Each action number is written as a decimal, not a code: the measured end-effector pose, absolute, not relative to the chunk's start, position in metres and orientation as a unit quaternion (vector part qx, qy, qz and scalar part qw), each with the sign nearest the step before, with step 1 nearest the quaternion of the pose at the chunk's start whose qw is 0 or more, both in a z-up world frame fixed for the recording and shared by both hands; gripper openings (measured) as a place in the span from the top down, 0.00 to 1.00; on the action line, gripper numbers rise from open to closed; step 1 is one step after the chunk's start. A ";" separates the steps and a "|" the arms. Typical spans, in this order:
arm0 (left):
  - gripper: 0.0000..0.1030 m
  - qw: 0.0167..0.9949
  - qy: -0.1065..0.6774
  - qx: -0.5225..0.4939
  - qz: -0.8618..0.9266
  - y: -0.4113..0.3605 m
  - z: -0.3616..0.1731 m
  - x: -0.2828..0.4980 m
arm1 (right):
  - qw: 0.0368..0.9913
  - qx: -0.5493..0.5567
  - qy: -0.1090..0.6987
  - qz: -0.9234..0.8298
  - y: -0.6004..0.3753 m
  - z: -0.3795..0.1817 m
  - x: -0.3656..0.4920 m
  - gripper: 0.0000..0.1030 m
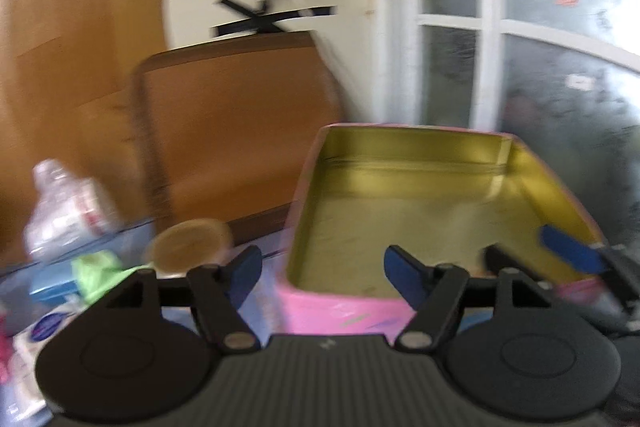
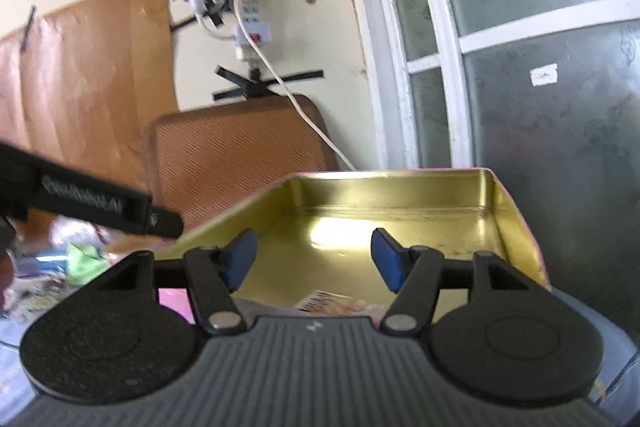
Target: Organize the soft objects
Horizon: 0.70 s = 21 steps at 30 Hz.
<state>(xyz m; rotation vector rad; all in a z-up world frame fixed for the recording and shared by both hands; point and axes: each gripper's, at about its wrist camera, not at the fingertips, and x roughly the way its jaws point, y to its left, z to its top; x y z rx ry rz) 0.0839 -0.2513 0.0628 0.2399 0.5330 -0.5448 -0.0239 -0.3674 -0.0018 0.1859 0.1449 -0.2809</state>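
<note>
Left tongs [image 1: 322, 273] spread, empty, at near rim of pink tin [image 1: 344, 311] | right tongs [image 2: 313, 261] spread, empty, over tin floor | green cloth [image 1: 96, 269] lies left on surface | step: likely between picks | next: reach left, pinch cloth

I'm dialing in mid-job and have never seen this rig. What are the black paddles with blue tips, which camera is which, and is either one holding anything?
Each picture comes from a fisheye camera on a hand-held two-finger gripper, looking forward along its blue-padded fingers. The left wrist view shows the left gripper, jaws apart and empty, facing an open pink tin with a gold inside. The right gripper's blue tip pokes in from the right side. The right wrist view shows the right gripper, also open and empty, over the same tin. Left of the tin lies clutter: a green cloth, a plastic bottle, a round lid and a white packet.
</note>
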 end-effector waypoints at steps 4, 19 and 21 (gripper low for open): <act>0.28 0.930 0.262 0.118 -0.227 -0.217 0.055 0.087 | 0.989 0.088 0.051 -0.107 -0.342 0.006 -0.033 0.37; 0.27 0.948 0.275 0.105 -0.117 -0.103 0.019 0.078 | 0.990 0.089 0.110 0.009 -0.257 -0.004 -0.020 0.37; 0.26 0.949 0.279 0.103 -0.103 -0.091 0.013 0.078 | 0.990 0.083 0.117 0.017 -0.248 -0.005 -0.019 0.37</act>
